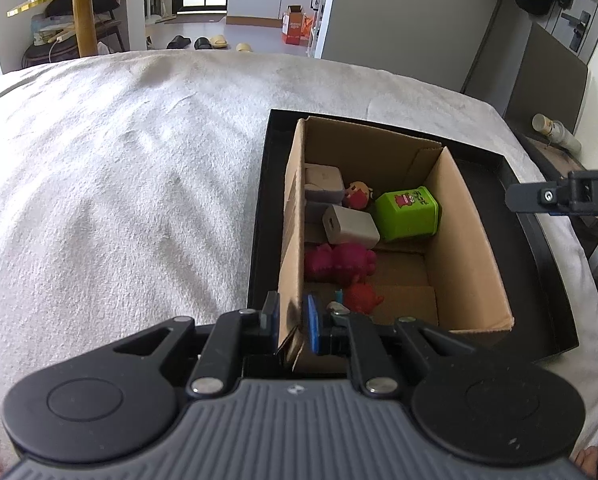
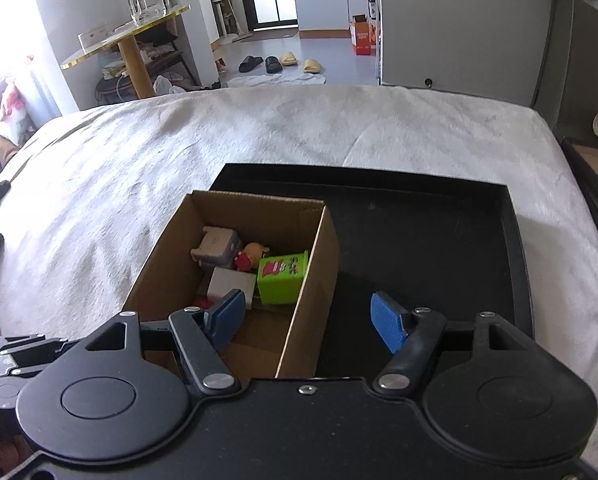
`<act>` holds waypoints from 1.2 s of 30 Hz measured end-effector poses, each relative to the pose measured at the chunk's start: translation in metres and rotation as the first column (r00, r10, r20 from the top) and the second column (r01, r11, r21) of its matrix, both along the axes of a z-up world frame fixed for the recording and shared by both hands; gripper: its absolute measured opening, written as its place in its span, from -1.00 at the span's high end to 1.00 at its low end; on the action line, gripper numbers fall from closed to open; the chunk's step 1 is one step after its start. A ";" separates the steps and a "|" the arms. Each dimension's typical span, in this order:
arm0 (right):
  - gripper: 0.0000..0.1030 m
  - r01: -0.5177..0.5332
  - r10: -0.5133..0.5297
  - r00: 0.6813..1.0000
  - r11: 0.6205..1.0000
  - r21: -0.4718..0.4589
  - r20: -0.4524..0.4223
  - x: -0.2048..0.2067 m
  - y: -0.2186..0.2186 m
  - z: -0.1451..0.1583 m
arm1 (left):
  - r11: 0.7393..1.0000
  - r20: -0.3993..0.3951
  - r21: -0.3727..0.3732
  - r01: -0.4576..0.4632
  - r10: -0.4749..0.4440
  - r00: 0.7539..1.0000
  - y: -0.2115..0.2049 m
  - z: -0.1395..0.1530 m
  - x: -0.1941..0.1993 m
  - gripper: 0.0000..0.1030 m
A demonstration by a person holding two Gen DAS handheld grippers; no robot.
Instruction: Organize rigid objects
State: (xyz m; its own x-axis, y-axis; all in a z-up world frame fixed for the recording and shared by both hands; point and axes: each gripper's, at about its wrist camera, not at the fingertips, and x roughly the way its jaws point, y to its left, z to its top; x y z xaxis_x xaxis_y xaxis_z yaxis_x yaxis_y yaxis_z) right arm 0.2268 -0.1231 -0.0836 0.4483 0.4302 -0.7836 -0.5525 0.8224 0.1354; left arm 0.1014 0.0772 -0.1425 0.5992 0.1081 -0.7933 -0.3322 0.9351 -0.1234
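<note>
A brown cardboard box [image 1: 463,240] stands in a black tray [image 1: 539,280] on a white blanket. It holds a green cube [image 1: 407,214], a white charger block [image 1: 349,226], a grey block [image 1: 323,180], a magenta toy [image 1: 339,260], a red toy [image 1: 361,298] and a small doll [image 1: 357,194]. My left gripper [image 1: 293,322] is shut on the box's near left wall. My right gripper [image 2: 311,322] is open, straddling the box's right wall [image 2: 307,292]; the green cube [image 2: 283,278] lies just ahead of it. The right gripper's tip also shows in the left wrist view [image 1: 559,196].
The white blanket [image 1: 119,184] spreads wide to the left and beyond the tray. The tray's right part [image 2: 427,248] is bare black. A yellow round table [image 2: 131,40], slippers [image 2: 279,62] and a grey cabinet [image 2: 459,20] stand beyond the bed.
</note>
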 end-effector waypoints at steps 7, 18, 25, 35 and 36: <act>-0.40 0.008 -0.008 1.000 1.000 0.017 -0.003 -0.001 -0.011 0.007 | 1.000 -0.015 0.005 0.005 -0.005 1.000 -0.001 0.007 0.001 0.74; -0.55 0.072 -0.073 0.997 0.996 0.061 0.000 0.003 -0.033 0.020 | 1.000 -0.033 -0.004 -0.009 0.009 0.999 0.000 0.039 0.003 0.67; -0.79 0.096 -0.096 0.995 0.992 0.082 0.002 0.002 -0.039 0.034 | 1.000 -0.023 -0.014 0.007 -0.007 1.000 -0.005 0.070 0.009 0.46; -0.93 0.143 -0.144 0.990 0.985 0.099 -0.006 -0.002 -0.052 0.054 | 1.000 0.000 0.000 0.028 -0.028 1.000 -0.015 0.109 0.008 -0.49; -0.97 0.150 -0.150 0.989 0.984 0.100 -0.009 -0.003 -0.054 0.056 | 1.000 0.001 -0.001 0.029 -0.029 1.000 -0.016 0.112 0.007 -0.52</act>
